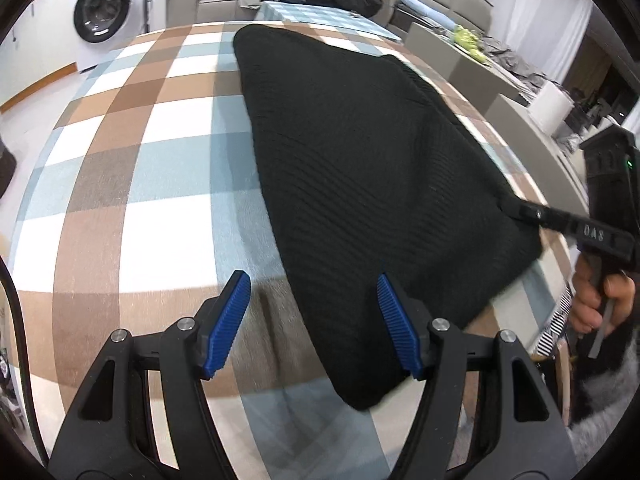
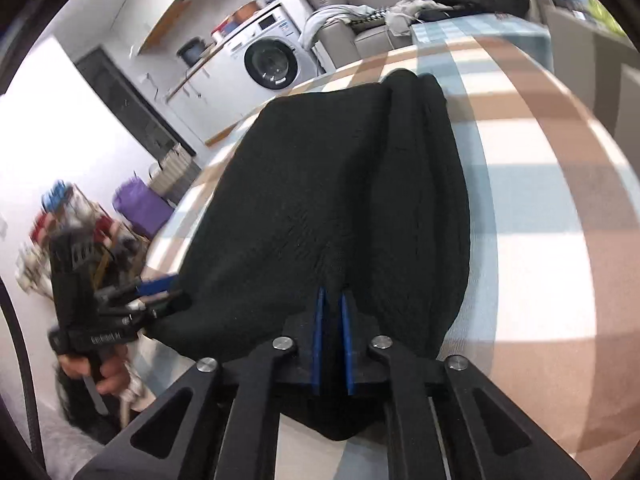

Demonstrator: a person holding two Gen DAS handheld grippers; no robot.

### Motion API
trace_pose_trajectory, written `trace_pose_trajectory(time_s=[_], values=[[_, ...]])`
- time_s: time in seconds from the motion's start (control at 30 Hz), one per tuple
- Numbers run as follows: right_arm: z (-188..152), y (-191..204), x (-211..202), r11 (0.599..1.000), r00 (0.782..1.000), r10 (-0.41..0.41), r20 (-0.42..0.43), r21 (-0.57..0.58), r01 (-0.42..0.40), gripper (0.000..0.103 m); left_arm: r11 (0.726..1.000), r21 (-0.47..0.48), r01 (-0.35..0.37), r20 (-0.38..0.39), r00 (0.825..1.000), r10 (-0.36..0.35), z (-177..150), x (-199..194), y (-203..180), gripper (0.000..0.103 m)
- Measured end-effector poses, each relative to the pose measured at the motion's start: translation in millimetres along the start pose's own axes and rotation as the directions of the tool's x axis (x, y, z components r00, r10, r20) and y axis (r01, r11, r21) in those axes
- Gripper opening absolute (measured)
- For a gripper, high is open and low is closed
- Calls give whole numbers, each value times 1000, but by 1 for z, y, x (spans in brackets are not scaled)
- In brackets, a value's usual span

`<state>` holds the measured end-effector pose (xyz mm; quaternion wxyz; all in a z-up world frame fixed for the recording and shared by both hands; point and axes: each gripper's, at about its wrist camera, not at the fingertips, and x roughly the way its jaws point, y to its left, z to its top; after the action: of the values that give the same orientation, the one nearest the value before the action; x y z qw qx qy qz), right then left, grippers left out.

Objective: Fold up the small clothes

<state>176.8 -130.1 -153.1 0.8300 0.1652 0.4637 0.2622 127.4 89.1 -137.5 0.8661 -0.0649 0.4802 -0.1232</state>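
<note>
1. Black knit garment (image 1: pixel 360 184) lies spread on the checked tabletop (image 1: pixel 152 160), its long axis running away from both cameras. Near hem sits close to the tabletop's near edge, presumably so both claws reach it without stretching.

2. Right claw (image 2: pixel 332 308): blue pads nearly together, with a pinch of the knit gathered between them at the near hem. Fabric puckers toward the tips in the right wrist view, which reads as a real grip, not mere contact. In the left wrist view the same claw meets the garment's right near corner (image 1: pixel 524 210).

3. Left claw (image 1: pixel 314 312): jaws stand well apart, nothing between the pads. Its right finger (image 1: pixel 396 320) overlaps the garment's near left edge; its left finger (image 1: pixel 228 320) is over bare cloth. Whether either tip touches, cannot tell. Judgement: it is lining up to take the opposite corner, straddling the edge so closing would catch the hem.

4. Garment shows a lengthwise ridge near its far right side (image 2: pixel 424 120); possibly a layer already turned in, not certain.

5. Judgement: early in the fold. Two-corner hold is needed to lift the hem evenly; one-sided pull risks dragging the knit askew.

6. Risk: loose knit may slip from a shallow pinch.
</note>
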Motion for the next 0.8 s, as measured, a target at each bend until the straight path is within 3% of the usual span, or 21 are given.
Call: trace_pose_trajectory(time_s=[0.07,0.17,0.33,0.43,0.47,0.53,0.63,0.8], values=[[-2,-5,-9,998,998,51,23,23,-52,26,999,25,30,-12,999,-30,-5,-5,-4,63],[-11,-1,-15,997,997,70,38,-23,-69,33,998,63,30,-31,999,-28,-13,-6,-10,63],[-22,8,-10,993,998,62,15,-99,-61,32,997,67,25,-47,999,-22,-16,-3,-8,63],[-19,23,-18,984,999,23,24,-177,-18,6,997,75,15,-45,999,-12,-15,-3,-8,63],[-19,27,-23,980,999,23,38,-197,-15,5,997,77,14,-47,999,-10,-16,-2,-8,63],[-19,33,-32,973,998,24,50,-229,-12,5,997,75,14,-53,999,-10,-16,-1,-7,64],[-24,23,-20,980,998,-59,-14,-189,56,5,998,59,24,-50,999,-21,-13,-2,-4,64],[-26,15,-39,995,999,-15,39,-103,19,18,999,36,29,-3,1000,-29,-6,-11,-3,64]])
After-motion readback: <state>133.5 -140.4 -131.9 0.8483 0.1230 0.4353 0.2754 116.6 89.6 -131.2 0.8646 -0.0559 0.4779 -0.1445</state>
